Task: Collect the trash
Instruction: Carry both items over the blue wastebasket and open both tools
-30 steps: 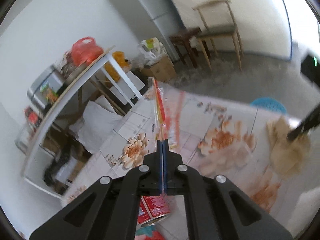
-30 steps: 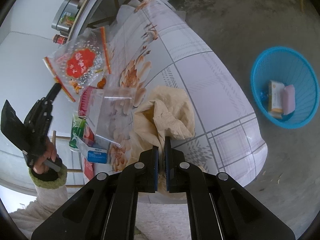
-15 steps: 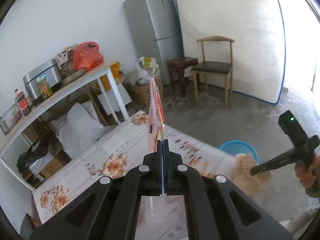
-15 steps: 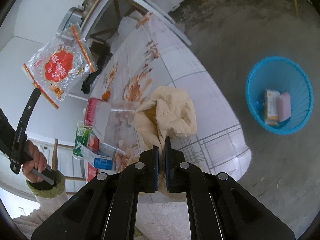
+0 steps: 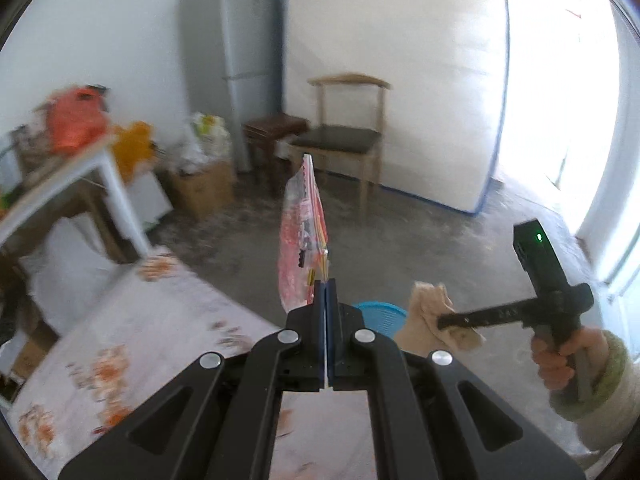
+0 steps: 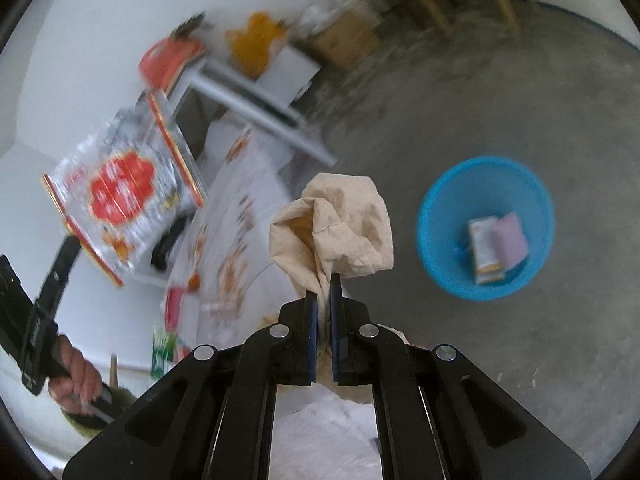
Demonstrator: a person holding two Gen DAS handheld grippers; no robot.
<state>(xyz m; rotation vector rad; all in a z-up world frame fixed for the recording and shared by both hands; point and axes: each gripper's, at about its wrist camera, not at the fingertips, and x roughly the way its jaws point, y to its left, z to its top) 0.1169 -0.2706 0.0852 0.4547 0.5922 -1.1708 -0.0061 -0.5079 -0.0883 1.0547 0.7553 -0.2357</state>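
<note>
Floor: bare grey concrete point(image 6: 460, 92) fills the right of the right-wrist frame.
Table: flowered cloth point(image 6: 236, 216) runs up the centre-left.
Basket: blue bin point(image 6: 440, 264), right of centre on the floor, clear of the table and already holding two packets.
Snack bag: red-printed wrapper point(image 6: 124, 192), upper left, pinched by one corner in the pressed-together left gripper point(image 5: 326, 282), its long axis upright.
Paper: crumpled tan wad point(image 6: 340, 224) clamped in the right gripper point(image 6: 324, 280), pointing up-frame.
Key relation: the basket lies just right of the wad; the right hand looks nearer.
</note>
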